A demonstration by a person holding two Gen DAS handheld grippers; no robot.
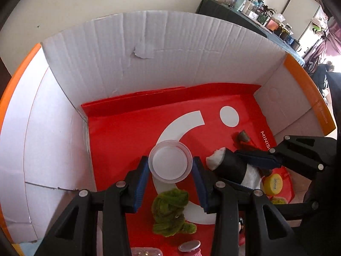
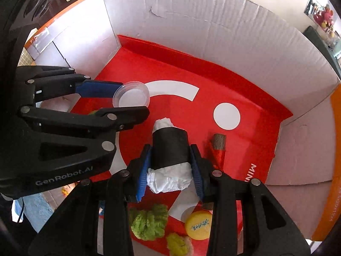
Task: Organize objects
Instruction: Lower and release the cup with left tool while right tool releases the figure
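The left tool [image 1: 170, 166] has its blue ribbed pads closed against the two sides of a small round clear plastic tub [image 1: 170, 163] with a white inside, holding it above the red sheet; in the right wrist view the same left tool [image 2: 136, 98] pinches the tub [image 2: 131, 95] by its rim. The right tool [image 2: 170, 164] is closed on a roll of crumpled white paper wrapped in a wide black band [image 2: 169, 153], its pads pressing the black band from both sides, white paper bulging out at each end. In the left wrist view the right tool [image 1: 253, 160] and the roll [image 1: 231, 166] lie just right of the tub.

Both tools reach down into a large open cardboard box [image 1: 170, 53] with white corrugated walls, creased and torn in one spot, and orange outer edges. Its floor is covered by a glossy red sheet [image 1: 127, 138] printed with a white arc and a white dot. On that sheet lie a fuzzy green clump [image 1: 170, 211] under the left tool, a yellow round lid with printed characters [image 2: 199, 225], another yellow-green fuzzy piece [image 2: 178, 244], and a short brown stick with a red wrapped end [image 2: 218, 147] beside the right tool
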